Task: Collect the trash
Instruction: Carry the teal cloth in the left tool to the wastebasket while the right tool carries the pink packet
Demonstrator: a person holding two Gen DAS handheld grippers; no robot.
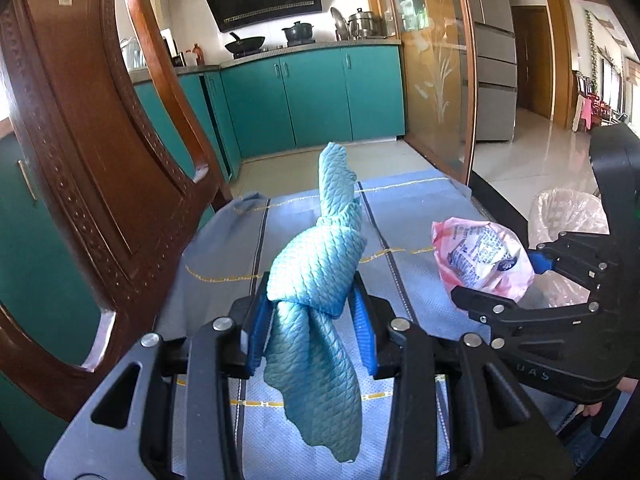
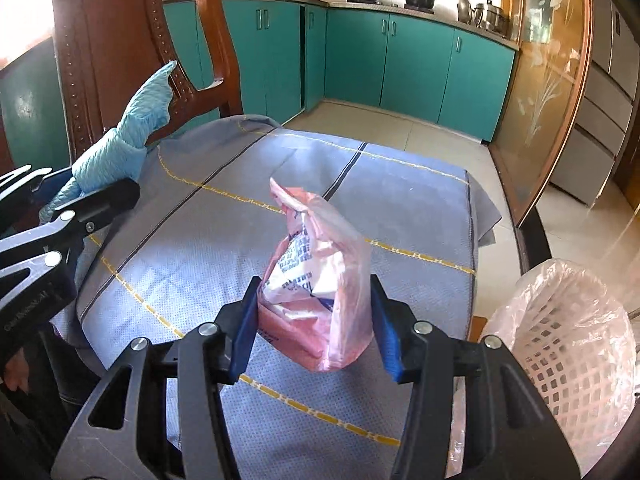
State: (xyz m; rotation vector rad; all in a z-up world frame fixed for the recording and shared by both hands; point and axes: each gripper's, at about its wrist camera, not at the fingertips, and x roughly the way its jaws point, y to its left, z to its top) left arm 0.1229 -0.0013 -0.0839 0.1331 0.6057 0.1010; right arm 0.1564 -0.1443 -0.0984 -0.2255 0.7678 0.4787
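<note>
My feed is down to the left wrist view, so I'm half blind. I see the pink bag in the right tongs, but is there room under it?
Observer: Yes. In the right wrist view the pink bag hangs in the right tongs, with open tablecloth beyond and around it.
Operator: Where is the bin from there?
Observer: The lined white basket stands to the right of the tongs, off the table's edge, its mouth open.
Operator: And my cloth?
Observer: The knotted blue cloth, held in the left tongs, sits at far left, in front of the wooden chair, apart from the bag.
</note>
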